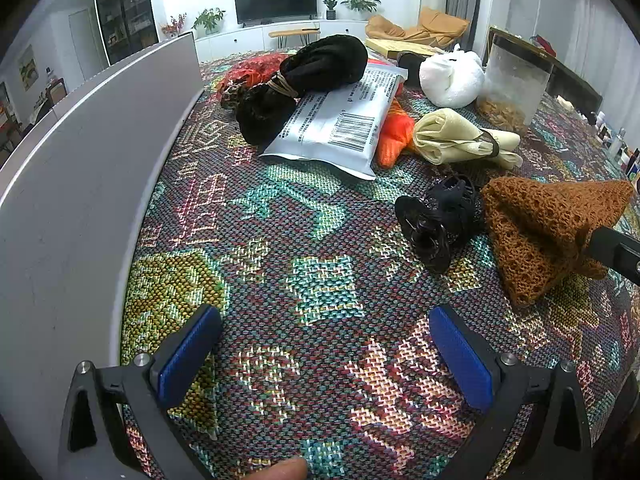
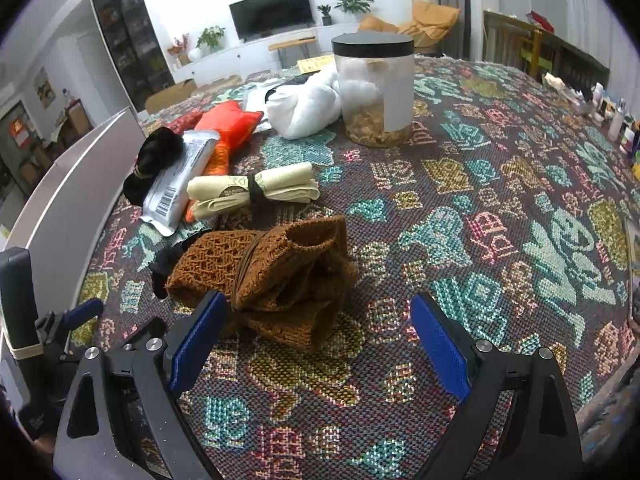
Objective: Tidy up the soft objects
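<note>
A brown knitted bundle (image 2: 276,276) tied with a band lies on the patterned tablecloth (image 2: 460,208); it also shows in the left wrist view (image 1: 548,232). My right gripper (image 2: 316,340) is open, its left pad right beside the bundle. My left gripper (image 1: 324,352) is open and empty over bare cloth beside the grey box wall (image 1: 88,152). Other soft things: a black bundle (image 1: 304,80), a cream roll (image 1: 456,136), an orange cloth (image 1: 394,132), a white cloth (image 1: 452,74), a black lace piece (image 1: 440,220).
A silver foil packet (image 1: 340,120) lies on the black bundle and orange cloth. A clear jar (image 2: 376,92) with a black lid stands behind the white cloth. Small bottles (image 2: 616,120) line the table's far right edge.
</note>
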### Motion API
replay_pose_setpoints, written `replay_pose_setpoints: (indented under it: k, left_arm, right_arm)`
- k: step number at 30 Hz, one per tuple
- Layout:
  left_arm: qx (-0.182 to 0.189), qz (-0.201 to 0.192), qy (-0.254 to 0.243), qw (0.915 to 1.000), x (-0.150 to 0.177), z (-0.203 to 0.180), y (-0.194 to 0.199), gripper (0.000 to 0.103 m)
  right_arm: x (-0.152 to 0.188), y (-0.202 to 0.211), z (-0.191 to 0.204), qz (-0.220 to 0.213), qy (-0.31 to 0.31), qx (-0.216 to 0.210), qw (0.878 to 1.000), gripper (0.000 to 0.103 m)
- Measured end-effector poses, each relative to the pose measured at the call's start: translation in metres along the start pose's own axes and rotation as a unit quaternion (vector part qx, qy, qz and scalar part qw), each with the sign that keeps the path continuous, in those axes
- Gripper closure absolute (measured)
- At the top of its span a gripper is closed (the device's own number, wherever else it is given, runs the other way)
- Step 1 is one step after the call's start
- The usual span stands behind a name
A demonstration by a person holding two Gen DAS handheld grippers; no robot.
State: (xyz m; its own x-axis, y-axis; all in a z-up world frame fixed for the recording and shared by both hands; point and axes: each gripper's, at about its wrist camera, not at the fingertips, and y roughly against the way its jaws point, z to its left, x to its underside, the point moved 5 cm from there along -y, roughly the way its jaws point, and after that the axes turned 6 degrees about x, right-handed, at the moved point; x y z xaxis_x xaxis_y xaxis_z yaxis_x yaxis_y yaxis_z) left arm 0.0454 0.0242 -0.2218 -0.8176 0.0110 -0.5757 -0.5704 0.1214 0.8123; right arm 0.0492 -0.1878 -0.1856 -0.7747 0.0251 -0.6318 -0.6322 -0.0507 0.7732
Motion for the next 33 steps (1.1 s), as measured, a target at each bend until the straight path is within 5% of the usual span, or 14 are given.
replay_pose_setpoints:
  k: [8,25,33]
  left_arm:
    - [0.0,-0.001,0.0,1.0,0.001,-0.001,-0.001,0.0]
    - [0.002,-0.002,-0.001,1.0,0.0,0.0,0.0,0.0]
    - [0.002,-0.003,-0.002,1.0,-0.001,0.0,0.0,0.0]
  right_arm:
    - [0.003,0.0,0.018,-0.003,0.034,-0.025,0.999,0.009]
    - [0.011,-0.024,0.032,0.016,0.061,0.004,0.998,0.009]
    - [-0.023,-0.04,-0.021,-0.008,0.03,0.103,0.994,0.009]
